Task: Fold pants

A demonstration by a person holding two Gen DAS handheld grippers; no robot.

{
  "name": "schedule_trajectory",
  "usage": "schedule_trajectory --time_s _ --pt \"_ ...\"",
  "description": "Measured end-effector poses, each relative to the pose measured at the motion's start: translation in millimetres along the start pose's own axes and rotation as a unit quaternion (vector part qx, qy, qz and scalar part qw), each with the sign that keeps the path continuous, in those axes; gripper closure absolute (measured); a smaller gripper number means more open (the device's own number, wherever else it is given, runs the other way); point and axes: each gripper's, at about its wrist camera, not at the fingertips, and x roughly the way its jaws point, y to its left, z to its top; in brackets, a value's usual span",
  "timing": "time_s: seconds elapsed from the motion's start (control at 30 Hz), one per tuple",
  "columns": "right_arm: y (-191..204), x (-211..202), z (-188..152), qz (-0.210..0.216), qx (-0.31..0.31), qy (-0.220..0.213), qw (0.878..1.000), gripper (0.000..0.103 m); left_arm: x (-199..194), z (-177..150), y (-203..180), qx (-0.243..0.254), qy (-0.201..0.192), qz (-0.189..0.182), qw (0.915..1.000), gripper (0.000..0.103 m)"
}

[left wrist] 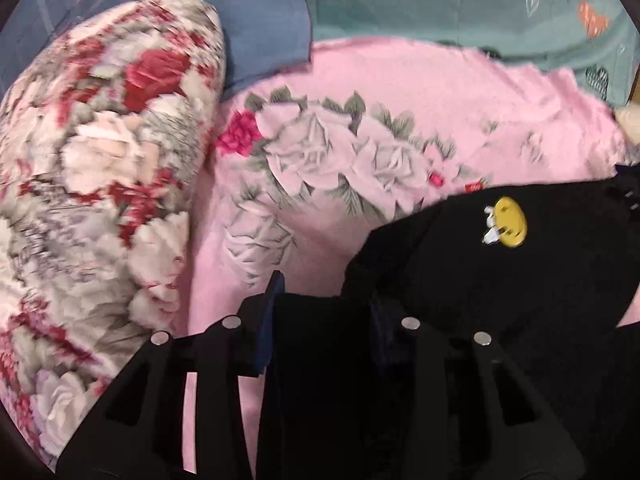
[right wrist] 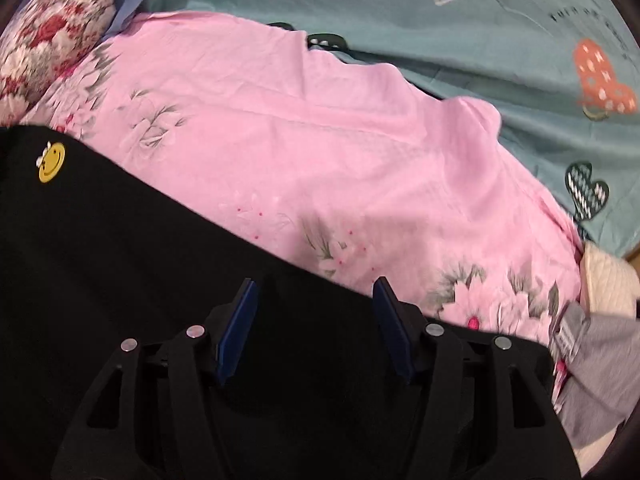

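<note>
The black pants [left wrist: 480, 280] lie on a pink floral sheet [left wrist: 400, 88], with a yellow smiley patch [left wrist: 510, 222] on them. My left gripper [left wrist: 326, 296] is shut on a bunched fold of the pants' edge, and black cloth fills the gap between its blue pads. In the right wrist view the pants [right wrist: 120, 260] spread across the lower left, the smiley patch [right wrist: 51, 162] at far left. My right gripper [right wrist: 316, 292] hangs over the pants' upper edge with its blue pads wide apart, open. Whether the pads touch the cloth is hidden.
A rolled red-and-white floral blanket [left wrist: 100, 160] lies left of the pants, with a blue pillow [left wrist: 260, 32] behind it. A teal sheet with hearts [right wrist: 480, 40] covers the far side. A grey garment [right wrist: 592, 360] and a cream quilted item [right wrist: 608, 280] lie at the right edge.
</note>
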Motion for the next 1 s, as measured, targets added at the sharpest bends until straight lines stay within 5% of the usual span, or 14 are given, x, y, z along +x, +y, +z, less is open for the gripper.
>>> schedule_trajectory --time_s 0.13,0.27,0.5,0.57,0.63,0.73,0.83,1.0 --pt "9.6 19.8 8.4 -0.023 -0.052 0.035 0.998 0.042 -27.5 -3.1 9.6 -0.016 -0.027 0.003 0.9995 0.064" --pt "12.7 20.3 16.4 0.039 -0.077 0.041 0.995 0.042 -41.0 -2.6 13.2 -0.029 -0.039 -0.003 0.9988 0.064" --pt "16.2 31.0 32.4 0.079 -0.086 0.053 0.992 0.038 -41.1 -3.0 16.6 -0.04 -0.038 0.007 0.9985 0.064" --pt "4.7 38.4 33.8 0.13 -0.047 0.079 0.987 0.052 -39.7 -4.1 18.9 -0.047 -0.035 0.005 0.9983 0.064" --pt "7.0 36.0 34.3 0.136 -0.056 0.08 0.986 0.061 -39.8 -5.1 20.3 -0.052 -0.039 0.002 0.9979 0.064" --pt "17.6 29.9 36.0 0.156 -0.069 0.076 0.982 0.098 -37.7 -4.8 21.1 -0.058 -0.035 0.007 0.9977 0.063" --pt "25.1 14.3 33.9 0.121 -0.073 0.053 0.988 0.099 -42.8 -4.7 23.9 -0.069 -0.032 0.012 0.997 0.063" --pt "-2.2 -87.4 0.3 0.174 -0.008 -0.045 0.984 0.099 -91.6 -20.5 34.2 -0.09 -0.054 -0.004 0.9945 0.063"
